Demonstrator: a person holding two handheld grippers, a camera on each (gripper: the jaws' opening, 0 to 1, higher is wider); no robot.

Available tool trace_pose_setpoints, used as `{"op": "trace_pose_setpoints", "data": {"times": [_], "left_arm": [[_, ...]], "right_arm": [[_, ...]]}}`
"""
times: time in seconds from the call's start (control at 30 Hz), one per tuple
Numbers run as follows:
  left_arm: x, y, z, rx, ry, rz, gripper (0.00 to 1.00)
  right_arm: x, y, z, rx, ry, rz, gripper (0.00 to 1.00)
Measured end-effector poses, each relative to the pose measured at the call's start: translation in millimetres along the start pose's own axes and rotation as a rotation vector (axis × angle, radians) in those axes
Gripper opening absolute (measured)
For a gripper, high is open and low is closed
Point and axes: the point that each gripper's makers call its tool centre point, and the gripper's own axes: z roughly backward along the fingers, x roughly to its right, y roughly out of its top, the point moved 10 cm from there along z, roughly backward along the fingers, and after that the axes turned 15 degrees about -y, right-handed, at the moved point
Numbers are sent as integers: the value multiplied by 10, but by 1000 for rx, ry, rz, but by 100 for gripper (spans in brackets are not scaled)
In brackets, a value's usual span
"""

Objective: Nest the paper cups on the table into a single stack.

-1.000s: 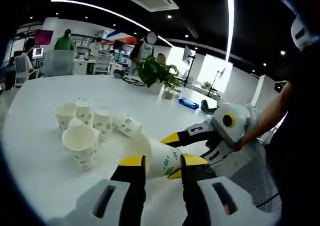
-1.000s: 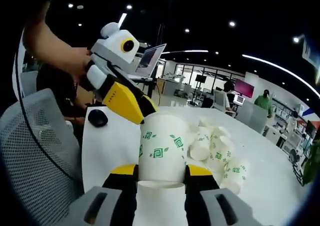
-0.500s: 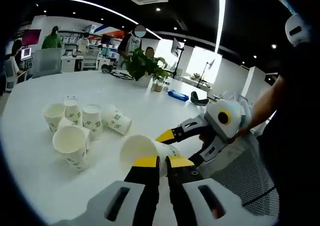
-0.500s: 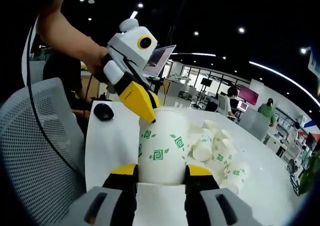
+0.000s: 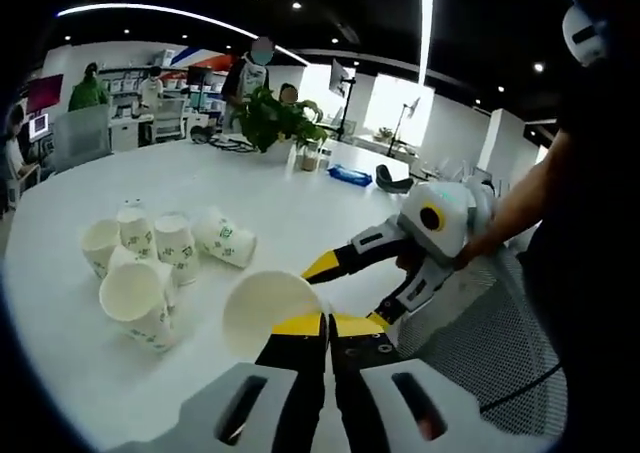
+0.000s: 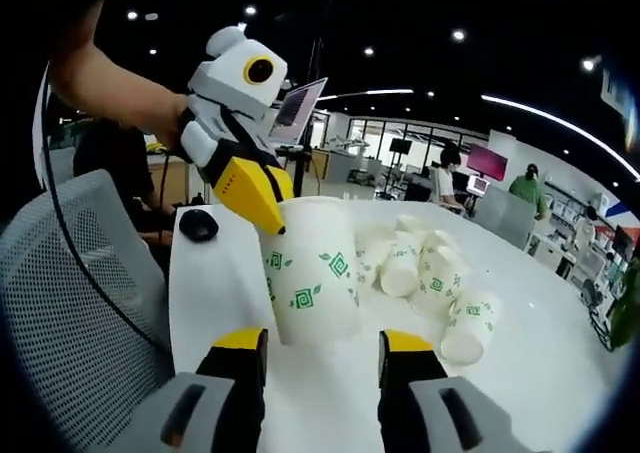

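A white paper cup (image 5: 262, 313) with green marks hangs over the table, its mouth toward the left gripper view. My left gripper (image 5: 327, 323) is shut on its rim, with the wall pinched between the yellow jaws. In the right gripper view the same cup (image 6: 310, 273) hangs tilted from my left gripper (image 6: 275, 218). My right gripper (image 6: 322, 345) stands open around the cup's base, its jaws apart from the wall. It also reaches in beside the cup as the right gripper (image 5: 345, 295). Several loose cups (image 5: 150, 253) stand and lie in a cluster (image 6: 420, 268) on the table.
The round white table (image 5: 300, 193) runs far back to a potted plant (image 5: 275, 123). A black mouse (image 6: 198, 223) lies near the table edge, with a laptop (image 6: 300, 108) behind it. Grey mesh chairs (image 6: 70, 303) stand by the edge. People stand in the background.
My left gripper has shut on the cup's rim. My right gripper has opened and let go of the cup, which now hangs tilted from the left gripper.
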Motion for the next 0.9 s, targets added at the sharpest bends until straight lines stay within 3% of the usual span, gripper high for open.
{"op": "trace_pose_setpoints", "data": {"times": [0.13,0.43,0.6,0.73,0.9], "left_arm": [[-20,32,-14,-20,12,-12,0],[-119,31,-129,-179,48,-102,0],[-167,42,-241,-285,49,-178,0],[-198,78,-359,-387,47,-259,0],[-279,83,-441,-428,45,-295,0]], "right_arm": [[95,-53,25,-32,-44,-65,50],[235,-87,37,-20,-98,-183,64],[217,-113,14,-21,-87,-207,73],[204,-118,17,-16,-82,-176,79],[256,-157,22,-27,-102,-180,86]]}}
